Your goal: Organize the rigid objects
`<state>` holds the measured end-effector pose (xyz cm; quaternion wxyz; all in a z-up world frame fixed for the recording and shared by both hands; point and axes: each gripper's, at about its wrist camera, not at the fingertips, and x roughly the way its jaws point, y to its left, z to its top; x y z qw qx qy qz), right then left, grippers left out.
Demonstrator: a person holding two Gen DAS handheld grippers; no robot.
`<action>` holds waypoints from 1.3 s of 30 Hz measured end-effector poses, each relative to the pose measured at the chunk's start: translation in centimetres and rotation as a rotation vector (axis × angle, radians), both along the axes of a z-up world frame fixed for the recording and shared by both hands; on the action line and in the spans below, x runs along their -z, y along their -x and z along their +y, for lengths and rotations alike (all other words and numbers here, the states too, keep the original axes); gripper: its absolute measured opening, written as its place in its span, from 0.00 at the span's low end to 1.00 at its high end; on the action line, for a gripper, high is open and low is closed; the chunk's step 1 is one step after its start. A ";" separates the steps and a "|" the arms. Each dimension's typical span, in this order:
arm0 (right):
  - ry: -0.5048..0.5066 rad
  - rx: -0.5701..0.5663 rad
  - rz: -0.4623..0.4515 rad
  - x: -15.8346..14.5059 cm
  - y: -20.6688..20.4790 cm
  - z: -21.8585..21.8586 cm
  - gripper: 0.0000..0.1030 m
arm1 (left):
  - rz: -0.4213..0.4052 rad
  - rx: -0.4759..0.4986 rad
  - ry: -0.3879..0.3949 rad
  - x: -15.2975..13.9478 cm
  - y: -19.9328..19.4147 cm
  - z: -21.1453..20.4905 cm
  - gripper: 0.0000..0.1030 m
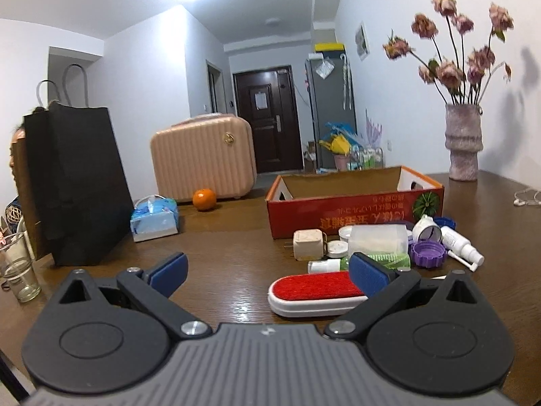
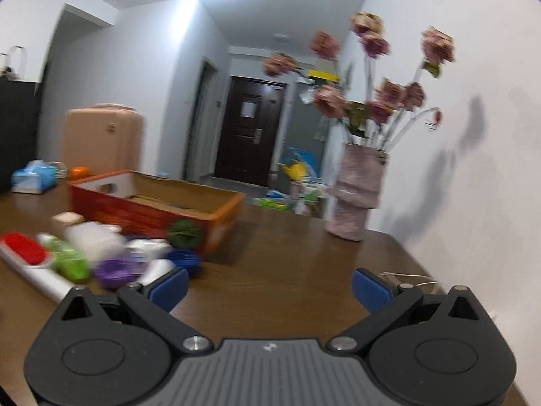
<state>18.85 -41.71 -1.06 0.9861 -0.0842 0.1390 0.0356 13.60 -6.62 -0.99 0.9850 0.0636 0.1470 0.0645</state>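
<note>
A pile of small rigid items lies on the brown table in front of an open red cardboard box (image 1: 351, 203): a red-and-white lint brush (image 1: 314, 292), a beige cube (image 1: 307, 244), a clear plastic tub (image 1: 378, 240), a purple lid (image 1: 428, 253), white spray bottles (image 1: 460, 245). My left gripper (image 1: 268, 272) is open and empty, its right finger just beside the brush. In the blurred right wrist view the box (image 2: 152, 209), brush (image 2: 25, 248) and purple lid (image 2: 113, 272) lie to the left. My right gripper (image 2: 270, 289) is open and empty above bare table.
A black paper bag (image 1: 74, 182), a glass (image 1: 20, 274), a tissue pack (image 1: 154, 218) and an orange (image 1: 204, 199) stand at the left. A pink suitcase (image 1: 203, 159) sits behind. A vase of flowers (image 1: 462, 142) stands at the right back, and a white cable (image 2: 412, 279) lies near my right gripper.
</note>
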 end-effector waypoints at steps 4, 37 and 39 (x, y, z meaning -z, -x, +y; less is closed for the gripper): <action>0.059 0.083 0.025 1.3 -3.5 -2.3 1.00 | 0.021 -0.004 -0.039 0.0 -1.7 -0.8 1.00; -0.169 -0.139 0.113 2.4 -2.7 1.6 1.00 | 0.113 0.004 0.013 0.6 -6.6 0.1 1.00; -0.195 -0.179 0.142 3.1 -2.8 2.9 1.00 | 0.127 0.014 0.050 0.9 -7.2 0.6 1.00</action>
